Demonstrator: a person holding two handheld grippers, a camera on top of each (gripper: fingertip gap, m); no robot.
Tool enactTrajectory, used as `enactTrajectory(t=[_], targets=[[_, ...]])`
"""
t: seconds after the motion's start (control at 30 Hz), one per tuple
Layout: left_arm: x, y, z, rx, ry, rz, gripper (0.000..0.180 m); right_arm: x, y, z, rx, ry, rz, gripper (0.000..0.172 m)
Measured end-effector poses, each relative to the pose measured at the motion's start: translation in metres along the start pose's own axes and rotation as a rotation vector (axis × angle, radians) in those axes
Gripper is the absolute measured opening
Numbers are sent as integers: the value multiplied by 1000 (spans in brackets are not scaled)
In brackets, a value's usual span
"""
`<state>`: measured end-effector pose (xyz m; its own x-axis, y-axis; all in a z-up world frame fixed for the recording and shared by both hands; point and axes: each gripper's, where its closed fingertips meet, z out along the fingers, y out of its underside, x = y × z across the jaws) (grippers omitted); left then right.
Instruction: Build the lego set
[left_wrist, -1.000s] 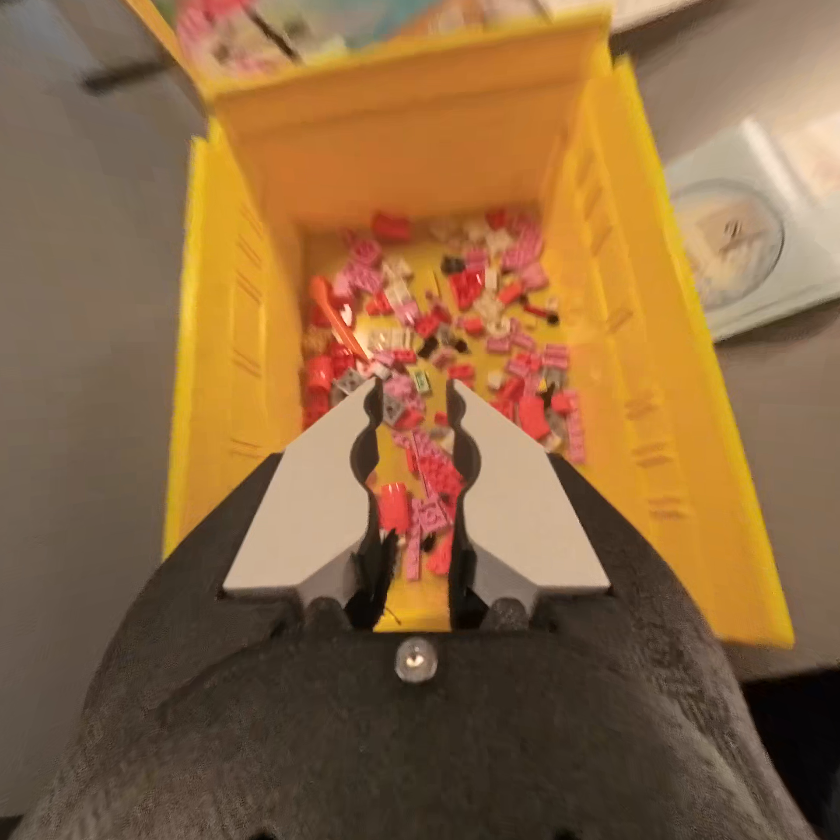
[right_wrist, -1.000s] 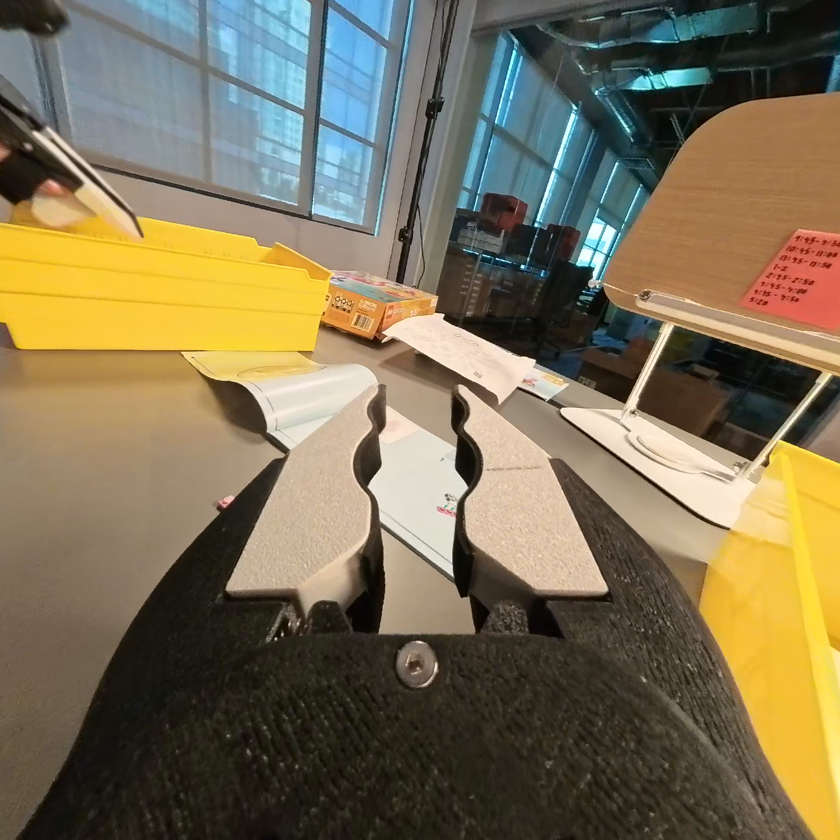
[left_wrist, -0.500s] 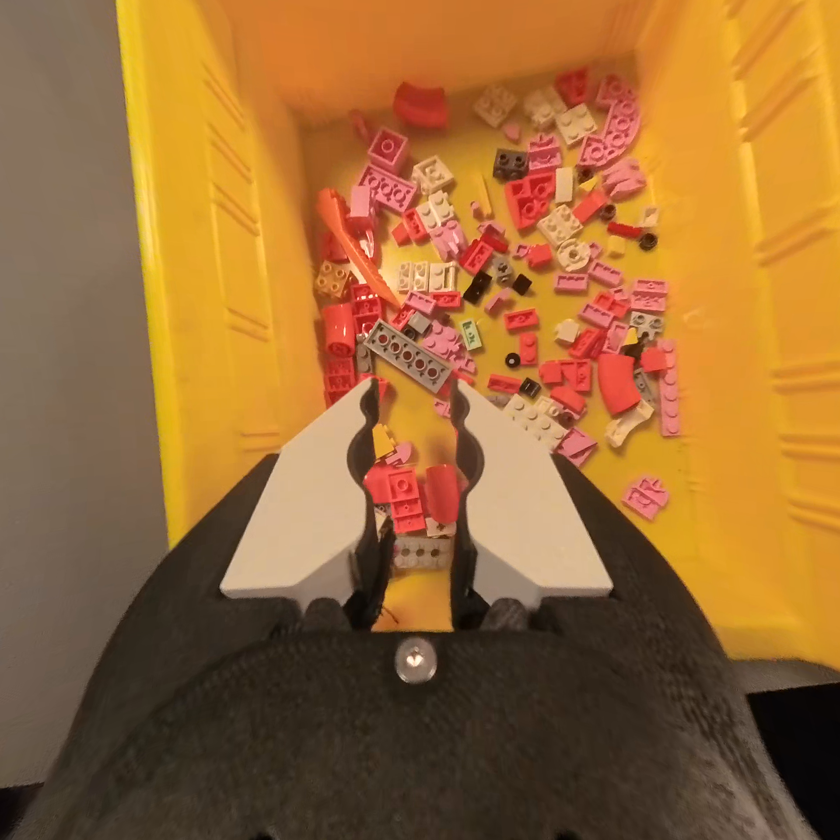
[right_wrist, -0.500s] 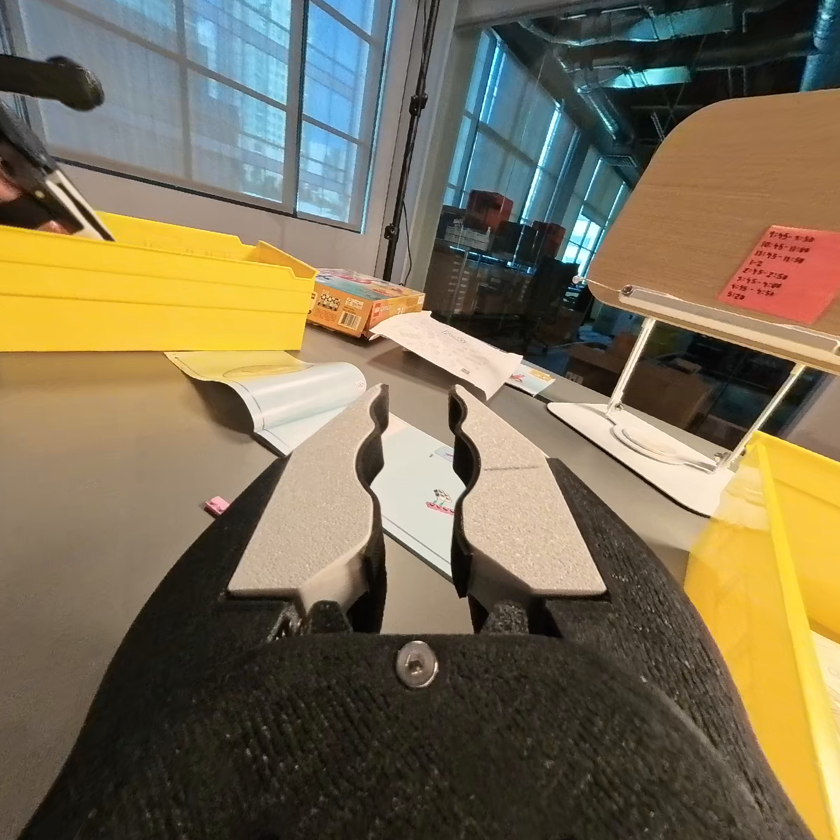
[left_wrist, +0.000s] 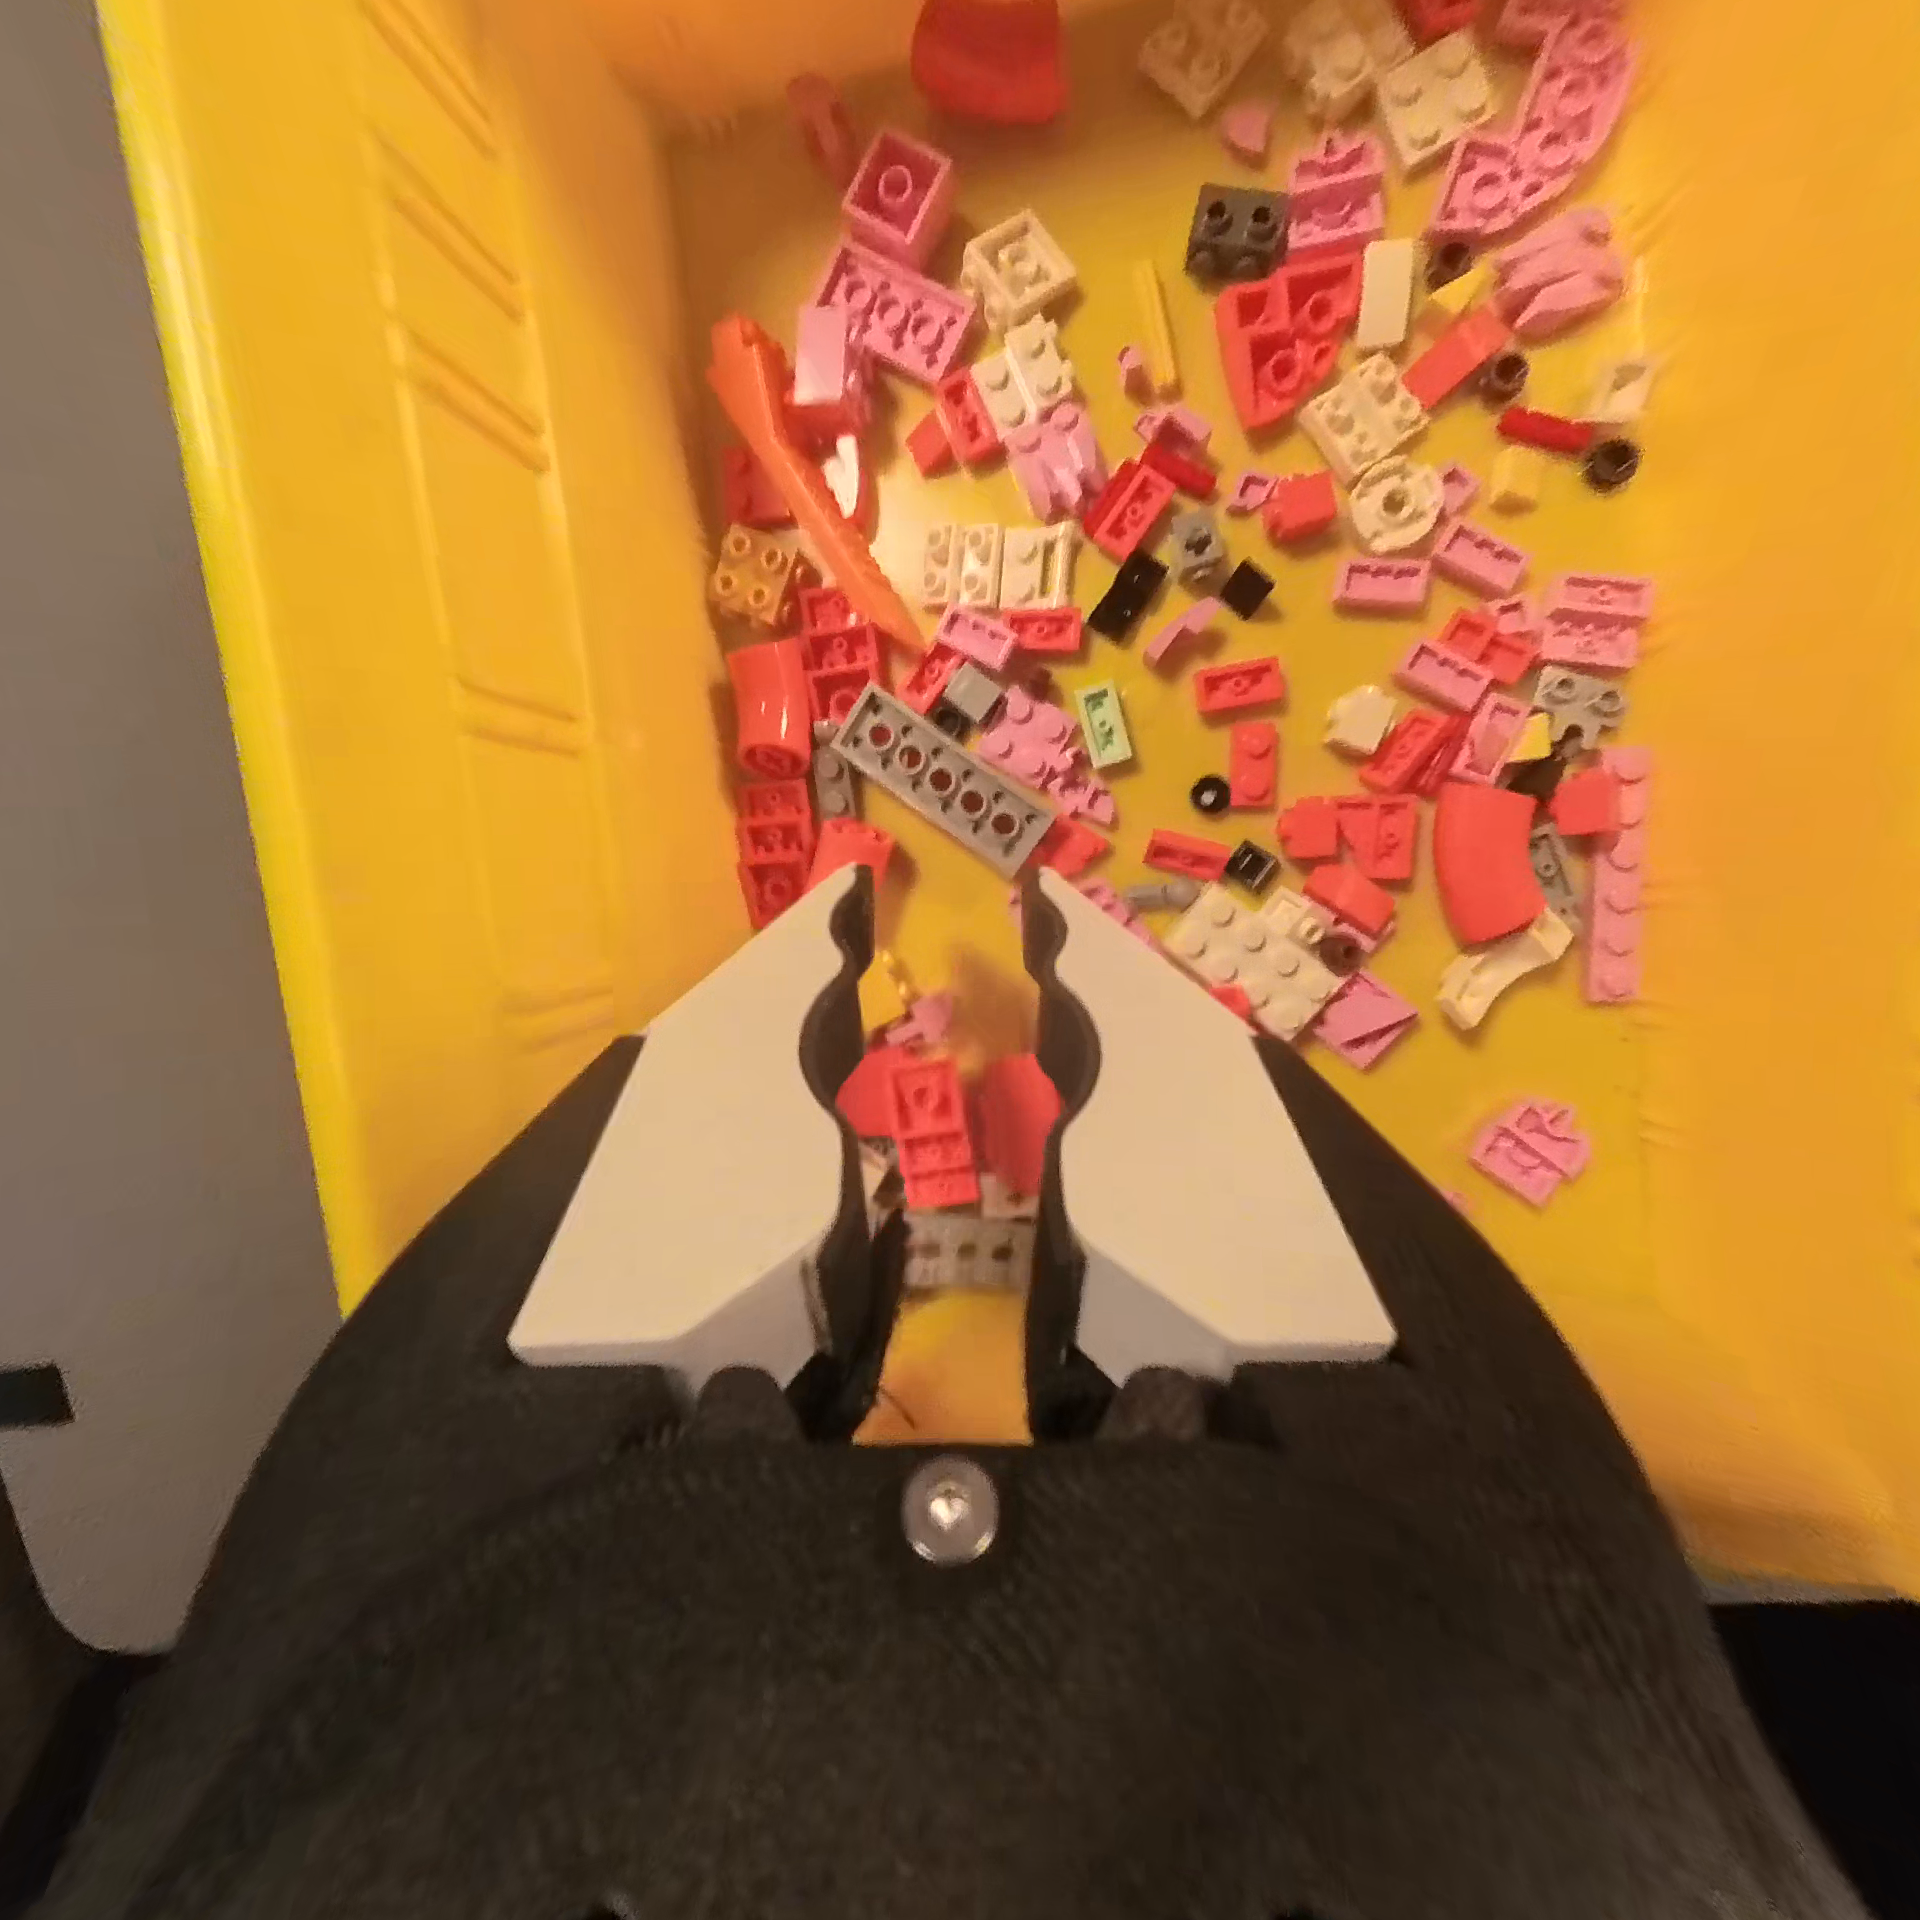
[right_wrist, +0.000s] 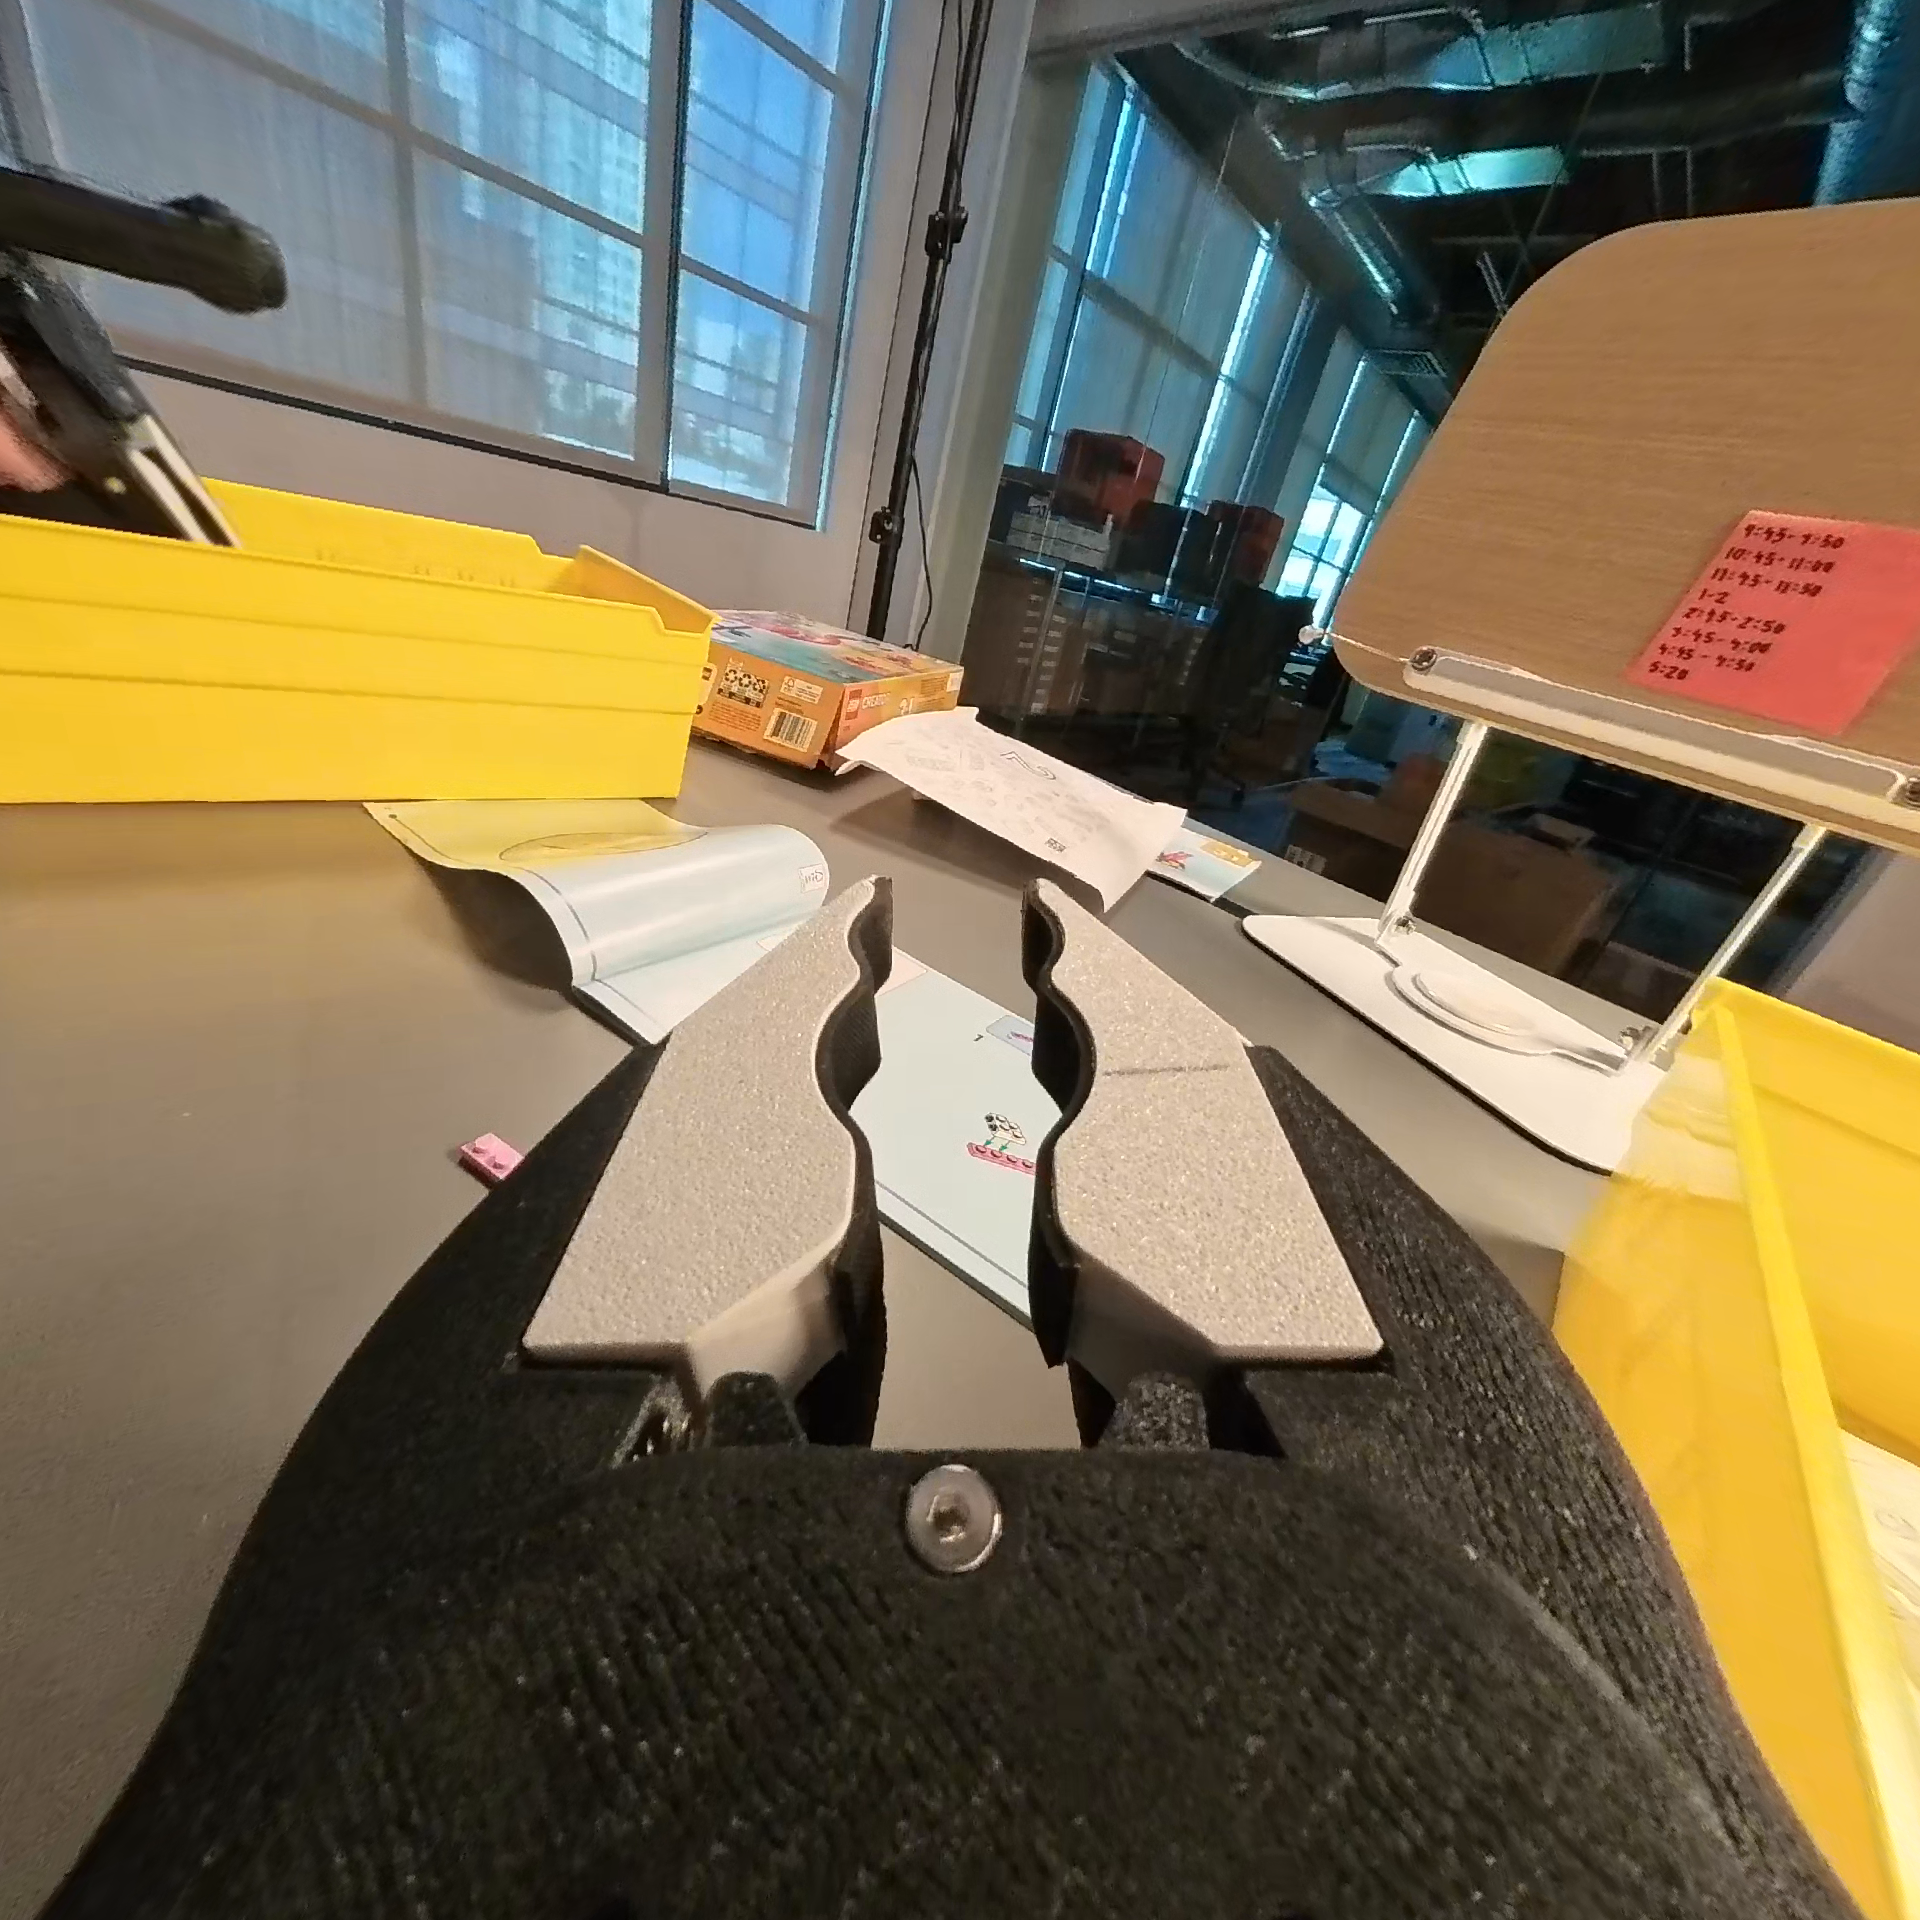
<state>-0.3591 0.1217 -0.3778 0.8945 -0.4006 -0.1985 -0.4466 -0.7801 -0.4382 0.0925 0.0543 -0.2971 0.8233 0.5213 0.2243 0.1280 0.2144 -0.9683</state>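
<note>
My left gripper (left_wrist: 948, 894) is open and reaches down into a yellow bin (left_wrist: 416, 520), close over a heap of small red, pink, white and grey bricks. A grey plate with holes (left_wrist: 940, 779) lies just past the fingertips. Red bricks (left_wrist: 925, 1117) show through the gap between the fingers, lying on the bin floor with nothing pressed on them. My right gripper (right_wrist: 956, 904) is open and empty, low over a grey table (right_wrist: 208, 1039) above an open light-blue booklet (right_wrist: 644, 894). The left gripper (right_wrist: 104, 447) also shows far left in the right wrist view, dipping into the bin (right_wrist: 312, 644).
A small pink brick (right_wrist: 488, 1155) lies on the table left of my right gripper. A printed box (right_wrist: 821, 691) and a paper sheet (right_wrist: 1018, 800) lie farther off. A wooden board on a white stand (right_wrist: 1455, 997) and a second yellow bin (right_wrist: 1766, 1247) are at the right. One gripper's finger ends stand about 45 cm off the other's.
My left gripper has gone deeper into the bin and closer to the bricks, still open. My right gripper has hardly moved and stays open and empty.
</note>
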Motion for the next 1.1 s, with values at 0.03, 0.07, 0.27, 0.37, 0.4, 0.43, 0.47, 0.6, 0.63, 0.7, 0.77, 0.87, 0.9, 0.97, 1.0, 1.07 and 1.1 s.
enactTrajectory(t=[0.03, 0.07, 0.27, 0.37, 0.4, 0.43, 0.47, 0.6, 0.63, 0.7, 0.77, 0.87, 0.9, 0.97, 1.0, 1.07, 1.1], targets=[[3, -6, 0, 18, 10, 10, 27, 0, 0, 0, 0, 0, 0, 23], [6, -14, 0, 38, 22, 23, 27, 0, 0, 0, 0, 1, 0, 23], [19, -52, 16, 44, 140, 169, 27, 3, -2, -1, 9, 17, 1, 22], [16, -70, 27, 16, 135, 250, 28, 3, -1, -1, 4, 19, -2, 22], [17, -77, 30, 18, 141, 283, 28, 3, -1, -1, 2, 19, -2, 22], [19, -84, 33, 25, 155, 312, 29, 3, 0, -1, 1, 20, -3, 22], [23, -91, 35, 32, 177, 333, 29, 4, 0, -1, -1, 22, -3, 22], [37, -111, 44, 48, 294, 380, 29, 4, 1, 0, -8, 25, -7, 22], [42, -114, 46, 49, 327, 389, 29, 4, 1, 0, -8, 27, -7, 22], [49, -118, 48, 52, 380, 401, 30, 5, 2, 0, -11, 31, -9, 22], [52, -123, 52, 65, 384, 407, 30, 5, 2, 1, -13, 33, -12, 22], [50, -134, 59, 104, 349, 411, 30, 5, 3, 2, -18, 26, -18, 22], [49, -138, 61, 125, 335, 403, 30, 5, 3, 2, -19, 25, -18, 22], [50, -143, 64, 151, 335, 382, 27, 5, 3, 2, -17, 27, -15, 22], [52, -142, 65, 150, 352, 373, 27, 5, 3, 2, -17, 27, -14, 22], [52, -141, 68, 153, 364, 362, 27, 6, 3, 2, -19, 28, -14, 22], [52, -139, 69, 155, 366, 358, 28, 6, 3, 2, -19, 28, -14, 22]])
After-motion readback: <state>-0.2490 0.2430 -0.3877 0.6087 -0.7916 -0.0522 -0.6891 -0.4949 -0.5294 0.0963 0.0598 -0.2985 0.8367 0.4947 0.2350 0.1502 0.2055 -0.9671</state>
